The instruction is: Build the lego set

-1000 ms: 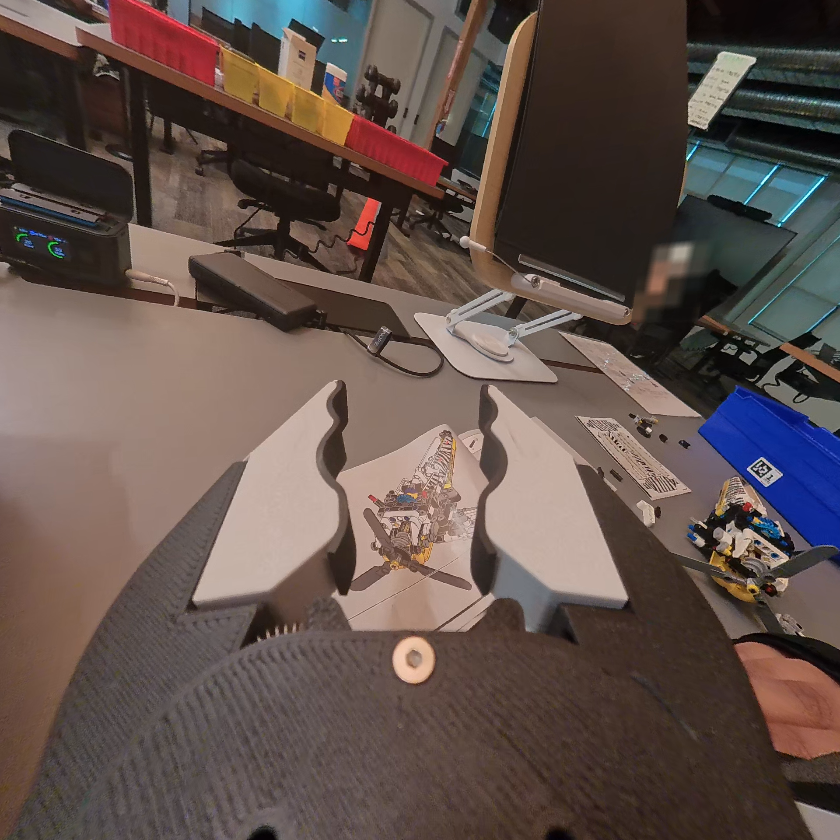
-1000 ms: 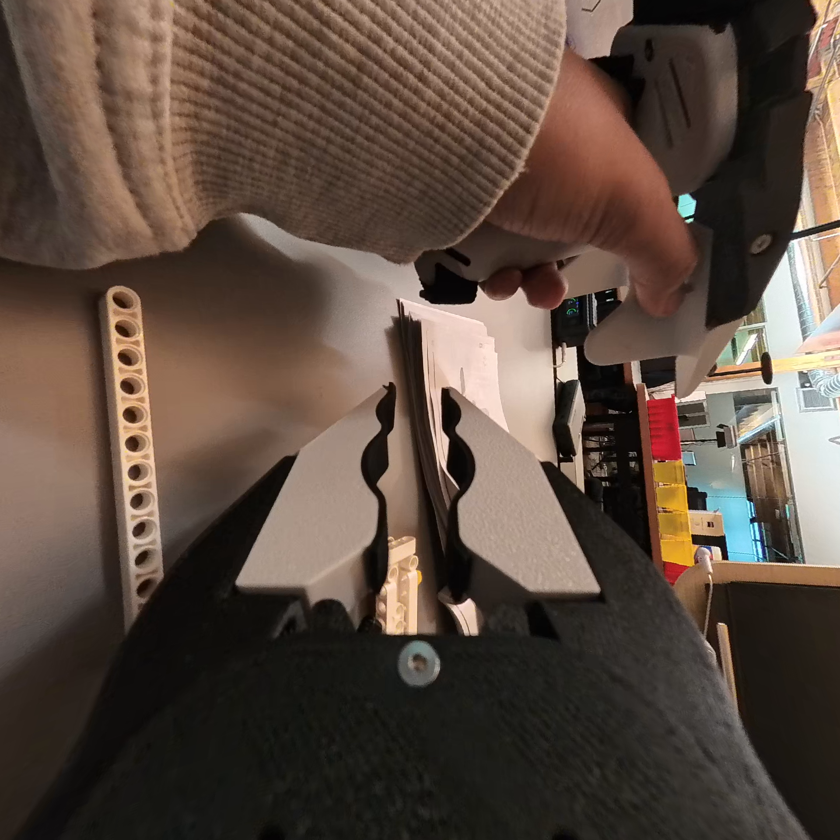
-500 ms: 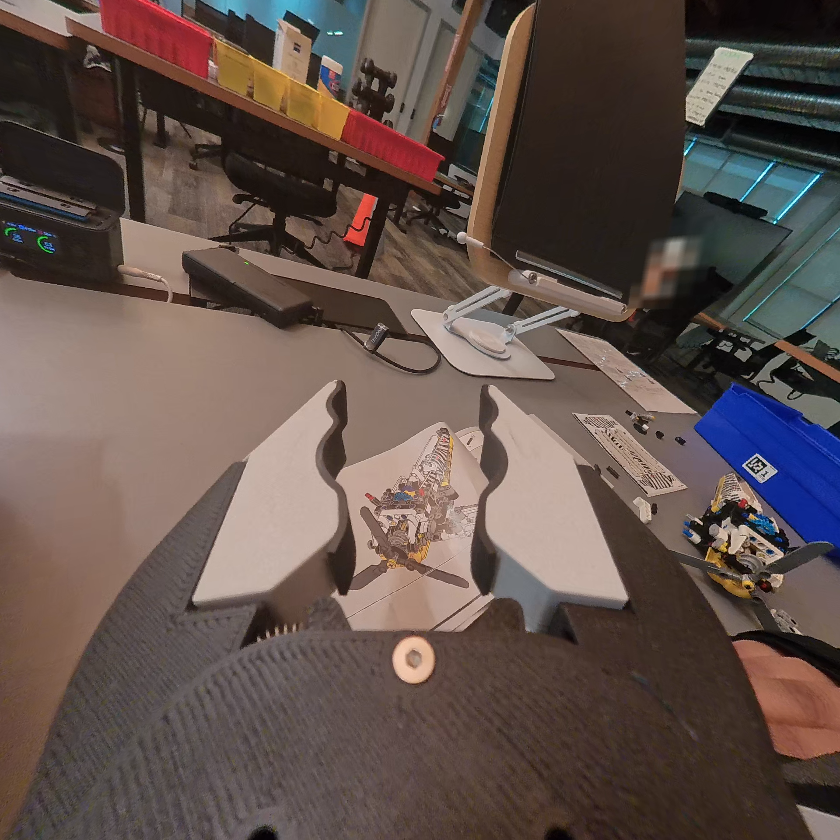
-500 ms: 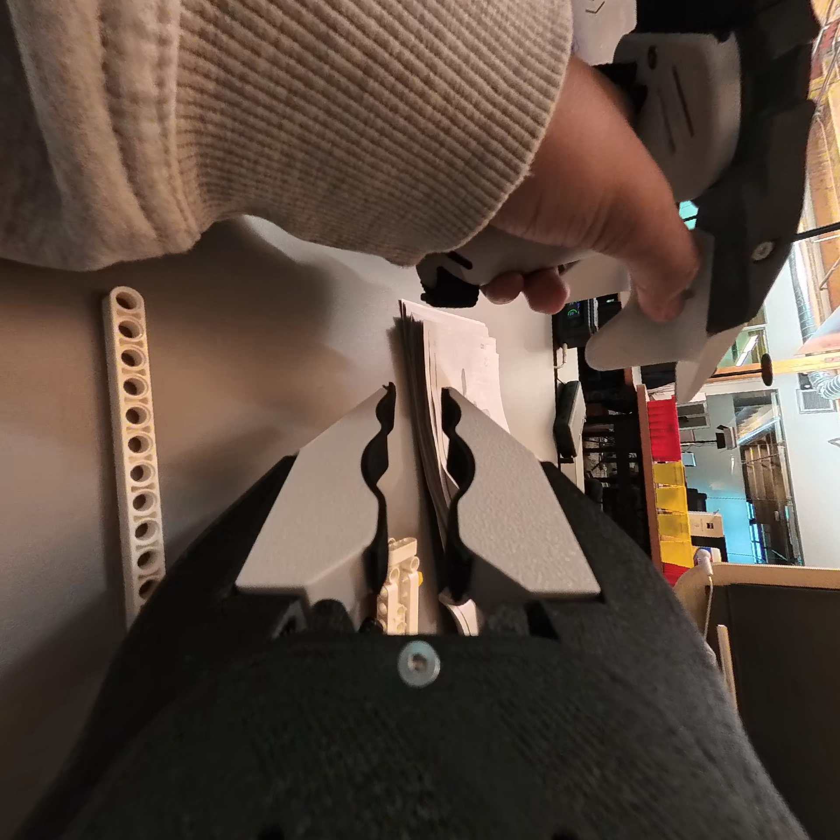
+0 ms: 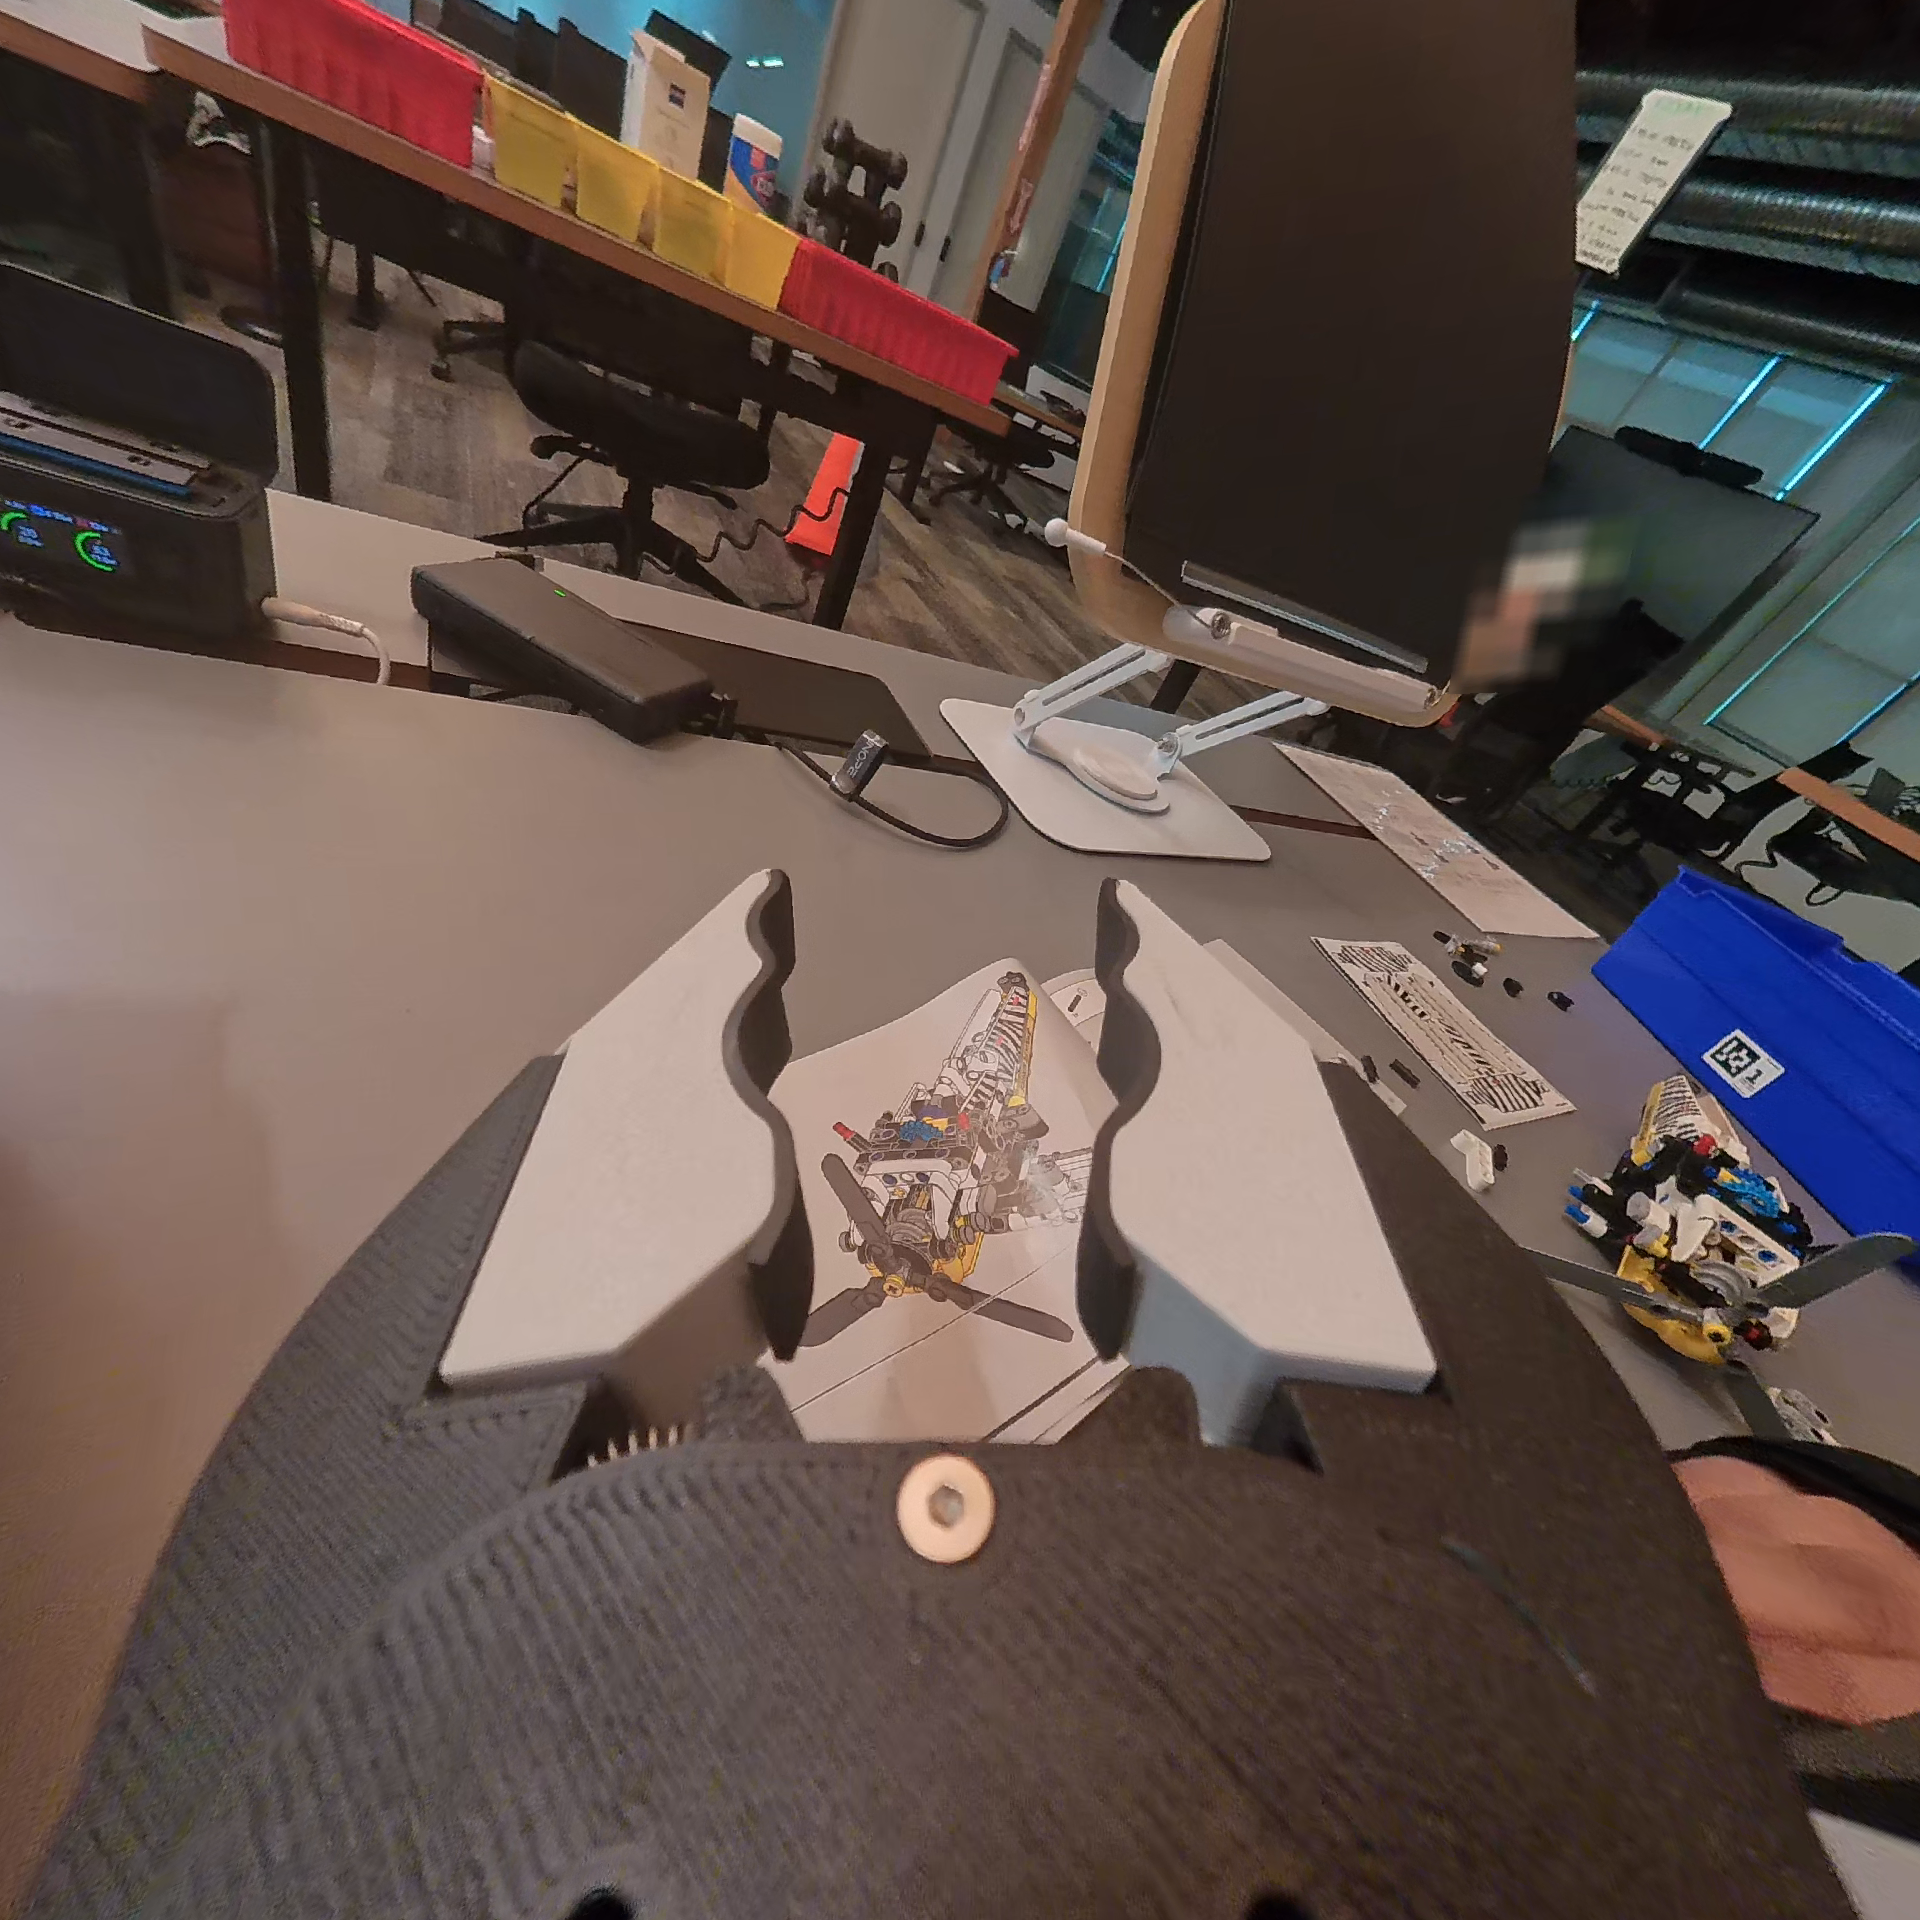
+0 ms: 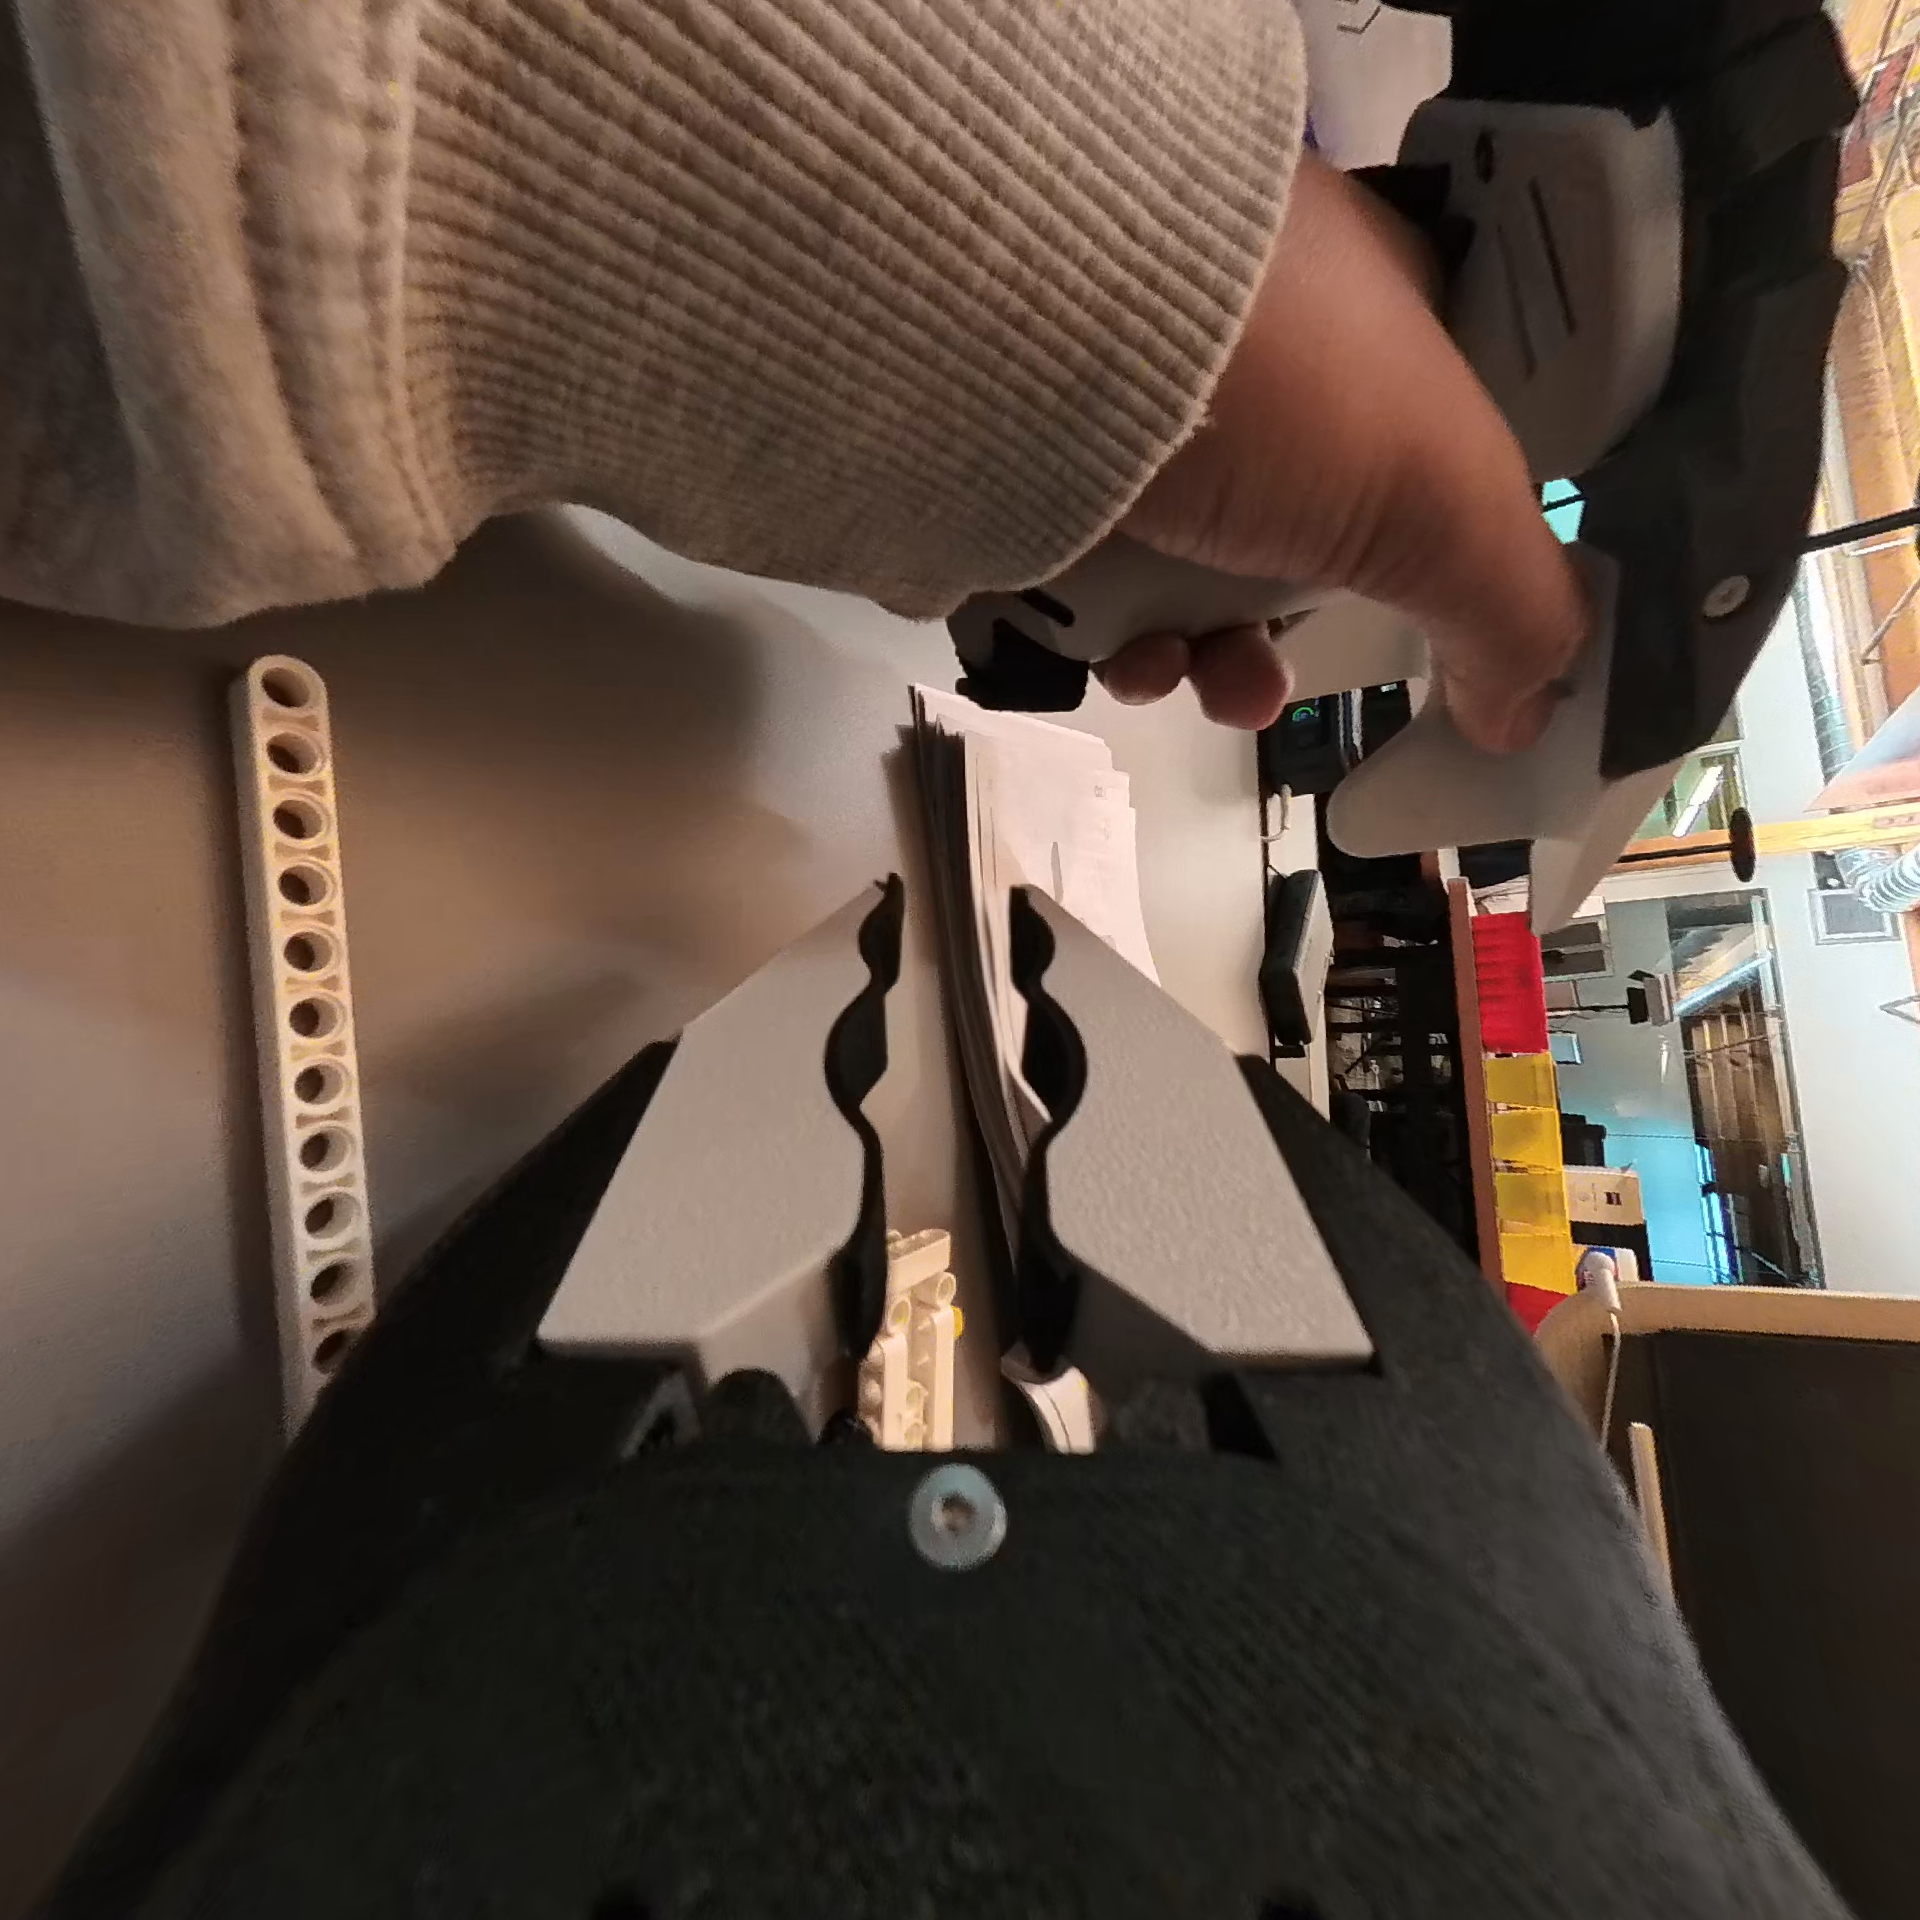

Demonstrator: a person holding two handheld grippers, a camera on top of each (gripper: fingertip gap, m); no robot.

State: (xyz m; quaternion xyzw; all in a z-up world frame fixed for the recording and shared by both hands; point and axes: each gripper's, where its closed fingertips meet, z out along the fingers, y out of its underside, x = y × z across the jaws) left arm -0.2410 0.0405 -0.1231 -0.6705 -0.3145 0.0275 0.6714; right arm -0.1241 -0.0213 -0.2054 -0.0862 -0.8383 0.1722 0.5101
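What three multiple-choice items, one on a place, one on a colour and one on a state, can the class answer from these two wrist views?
1. Where does the partly built yellow, white and black lego plane model stand?
A. inside the blue plastic bin
B. on the grey table, beside the blue plastic bin
C. on the tablet stand

2. What colour is the long flat lego beam with a row of holes?
A. white
B. red
C. blue

3. How are the left gripper fingers set?
A. shut on a brick
B. shut on paper
C. apart, empty

Answers:
1 B, it rests on the grey table near the blue plastic bin.
2 A, it is pale throughout.
3 C, the open instruction booklet shows between them.
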